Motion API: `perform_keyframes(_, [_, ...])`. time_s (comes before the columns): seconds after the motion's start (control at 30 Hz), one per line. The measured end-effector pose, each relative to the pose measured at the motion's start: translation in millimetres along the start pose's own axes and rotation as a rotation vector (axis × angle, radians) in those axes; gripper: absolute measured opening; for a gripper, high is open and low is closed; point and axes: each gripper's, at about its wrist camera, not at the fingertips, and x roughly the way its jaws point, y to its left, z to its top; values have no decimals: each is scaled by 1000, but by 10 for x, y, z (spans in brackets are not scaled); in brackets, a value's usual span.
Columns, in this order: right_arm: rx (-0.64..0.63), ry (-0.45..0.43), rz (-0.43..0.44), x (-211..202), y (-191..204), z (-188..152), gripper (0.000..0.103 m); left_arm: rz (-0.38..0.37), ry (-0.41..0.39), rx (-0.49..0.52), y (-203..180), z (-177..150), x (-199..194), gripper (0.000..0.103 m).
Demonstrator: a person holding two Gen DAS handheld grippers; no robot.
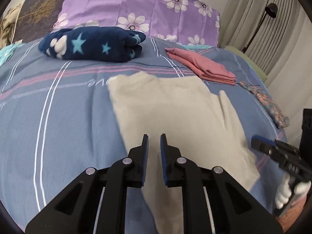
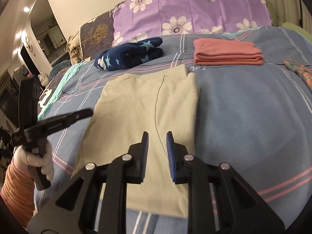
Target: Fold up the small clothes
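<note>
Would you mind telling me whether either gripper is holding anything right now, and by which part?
Nothing is held: the left gripper and right gripper are both open above the beige garment.

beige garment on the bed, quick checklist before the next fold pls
1. Left gripper empty: ok, narrow gap between the pads, nothing in it.
2. Right gripper empty: ok, pads apart, no cloth pinched.
3. Beige garment lying flat on the bedspread: ok, one side already folded over, no bunching seen.
4. Room for the fold: ok, the pink folded stack and navy star blanket lie beyond it, apart from it.
5. Near hem square: cannot tell, it is blurred and partly hidden behind the grippers.
</note>
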Motion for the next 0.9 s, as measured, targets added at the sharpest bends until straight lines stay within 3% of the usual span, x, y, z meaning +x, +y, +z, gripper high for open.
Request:
perform_keyframes(0.1, [16, 67, -59, 268, -100, -19, 21, 75, 51, 30, 52, 98, 332, 14])
perform_keyframes(0.13, [26, 91, -85, 382, -171, -60, 22, 66, 72, 21, 96, 86, 443, 14])
perform_keyframes(0.3, [-30, 71, -117, 372, -91, -106, 25, 86, 20, 96, 7, 9, 379, 14])
perform_keyframes(0.43, [-75, 70, -162, 343, 6, -104, 29, 42, 10, 45, 53, -3, 216, 21])
perform_keyframes(0.53, [-77, 70, -170, 315, 33, -121, 31, 41, -7, 9, 129, -39, 93, 40])
perform_keyframes(0.67, [-88, 58, -176, 251, 65, -108, 32, 25, 6, -15, 224, -114, 40, 50])
perform_keyframes(0.9, [-54, 25, -155, 130, -49, -36, 43, -27, 39, -66, 312, -174, 98, 54])
